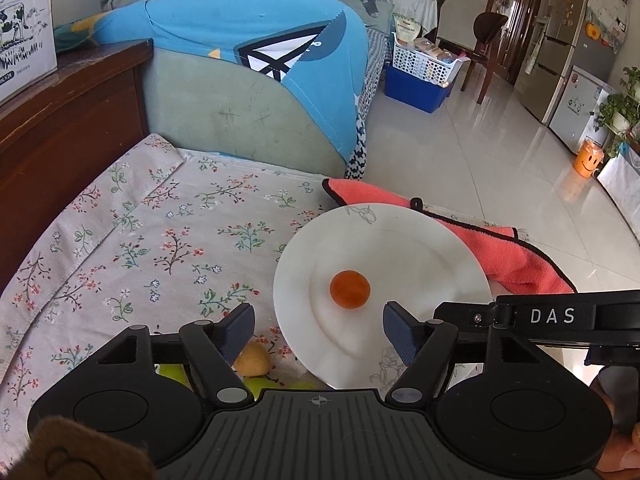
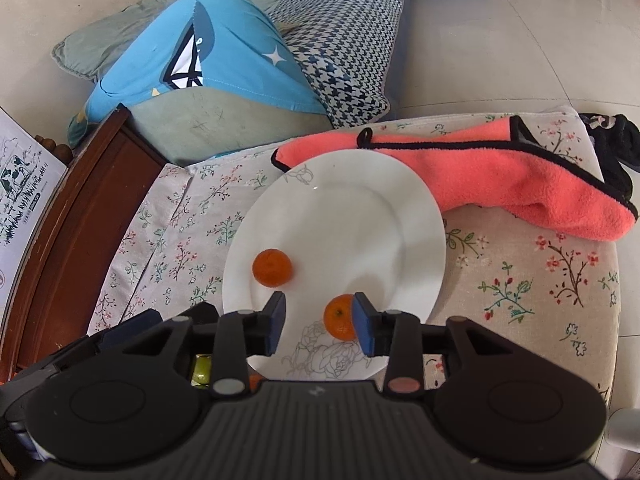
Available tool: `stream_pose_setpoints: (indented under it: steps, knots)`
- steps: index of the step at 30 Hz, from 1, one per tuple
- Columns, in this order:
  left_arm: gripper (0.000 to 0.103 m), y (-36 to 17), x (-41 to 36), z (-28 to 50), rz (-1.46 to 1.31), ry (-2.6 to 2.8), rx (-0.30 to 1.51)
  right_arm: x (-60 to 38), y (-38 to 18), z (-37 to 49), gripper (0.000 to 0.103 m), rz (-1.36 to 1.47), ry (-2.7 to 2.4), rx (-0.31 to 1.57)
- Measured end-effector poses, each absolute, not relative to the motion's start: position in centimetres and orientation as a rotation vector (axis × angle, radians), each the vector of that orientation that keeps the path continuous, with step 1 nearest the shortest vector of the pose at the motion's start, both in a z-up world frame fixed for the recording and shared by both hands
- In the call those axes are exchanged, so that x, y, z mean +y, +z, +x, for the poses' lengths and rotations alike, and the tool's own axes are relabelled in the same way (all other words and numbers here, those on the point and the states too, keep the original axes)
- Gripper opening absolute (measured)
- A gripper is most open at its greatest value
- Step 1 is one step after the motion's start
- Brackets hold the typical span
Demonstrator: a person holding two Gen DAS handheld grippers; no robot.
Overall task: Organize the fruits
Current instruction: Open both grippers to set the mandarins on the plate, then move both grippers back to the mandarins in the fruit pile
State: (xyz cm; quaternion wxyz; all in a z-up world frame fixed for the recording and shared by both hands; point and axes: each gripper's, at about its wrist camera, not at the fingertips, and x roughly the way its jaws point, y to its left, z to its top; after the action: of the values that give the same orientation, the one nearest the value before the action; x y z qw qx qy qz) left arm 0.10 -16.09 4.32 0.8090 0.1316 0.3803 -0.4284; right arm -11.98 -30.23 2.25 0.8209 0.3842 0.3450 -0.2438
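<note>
Two tangerines, one [image 2: 272,267] mid-plate, another [image 2: 339,317] near the white plate [image 2: 416,216]'s front rim, were seen between parted, empty right gripper [image 2: 320,322] fingers; a straight, slow withdrawal was judged best.

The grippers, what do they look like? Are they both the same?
Nearly the same. The left gripper and the right gripper are both black plastic, with a ribbed middle plate, two round discs and thin linkage arms with grey pins. Their fingers carry dark blue textured pads. White letters, DAS, mark the right one's side. A brown fuzzy sleeve shows bottom left.
</note>
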Motion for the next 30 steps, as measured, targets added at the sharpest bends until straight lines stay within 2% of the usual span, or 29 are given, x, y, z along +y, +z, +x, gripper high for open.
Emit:
stream_pose_setpoints:
  steps: [16, 30]
  knots:
    - [0.073, 4.9, -9.3, 1.6, 0.286, -0.793, 0.877, -26.6, 3.2, -12.9, 0.046, 0.729, -0.435, 0.787]
    - [0.073, 4.5, -4.0, 3.5, 0.264, -0.724, 0.889, -22.8, 3.2, -14.1, 0.048, 0.720, -0.337, 0.808]
